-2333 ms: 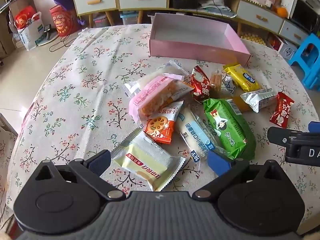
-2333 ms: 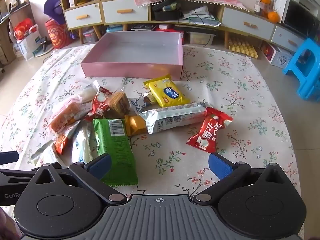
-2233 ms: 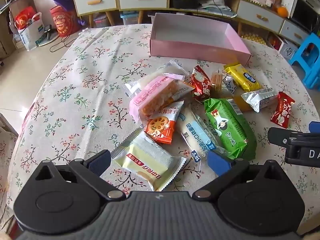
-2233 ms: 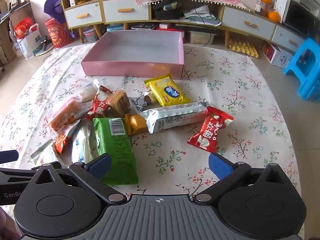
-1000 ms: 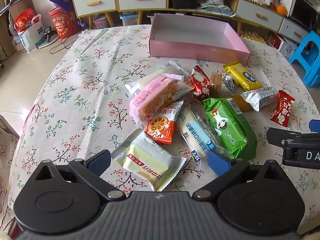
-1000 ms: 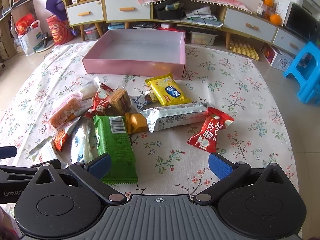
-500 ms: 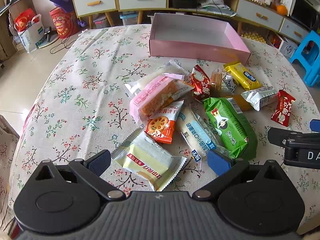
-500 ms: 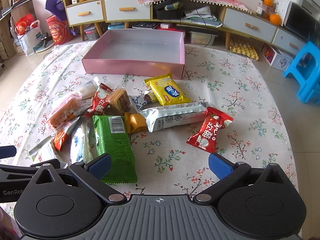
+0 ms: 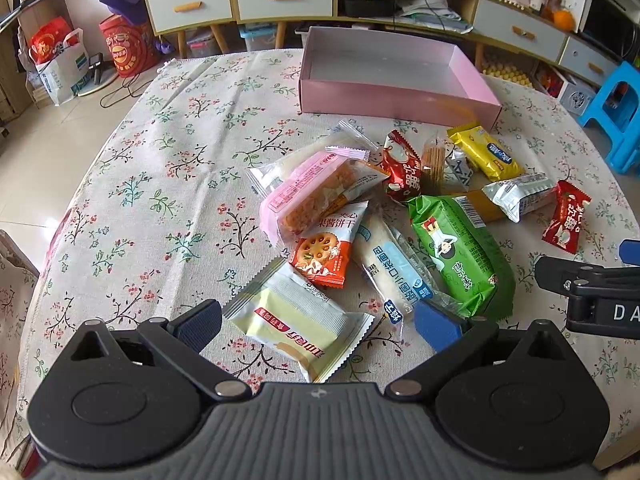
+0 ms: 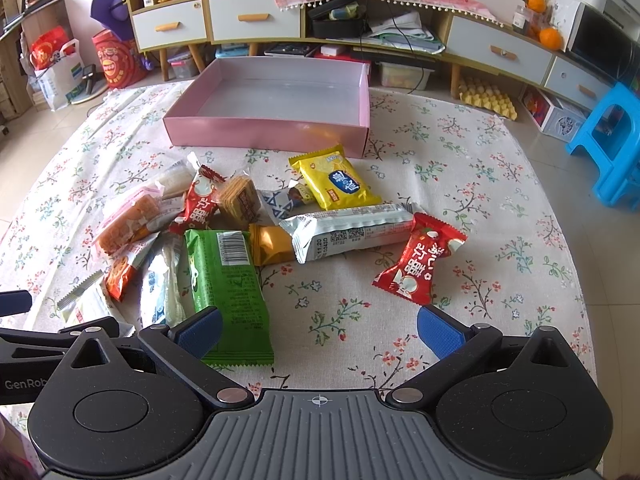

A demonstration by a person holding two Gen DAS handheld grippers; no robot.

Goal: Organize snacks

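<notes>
Both grippers wide open and empty — left gripper (image 9: 316,326) low over the cream pack (image 9: 298,320), right gripper (image 10: 318,330) low beside the green pack (image 10: 228,284) — pink box (image 10: 264,132) at top centre.

Glossy plastic wrappers cover the snacks (image 10: 224,272); the pink box (image 10: 264,132) looks like smooth card, and a matt floral cloth (image 9: 160,184) covers the surface.

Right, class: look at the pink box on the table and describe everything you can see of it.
The pink box is a shallow, open-topped rectangular tray, seemingly glossy card, pink outside with a paler inside. It is empty and sits flat on the floral tablecloth at the far side, beyond the snacks. A yellow packet lies just in front of its near right corner; contact is unclear. Neither gripper is near it.
</notes>
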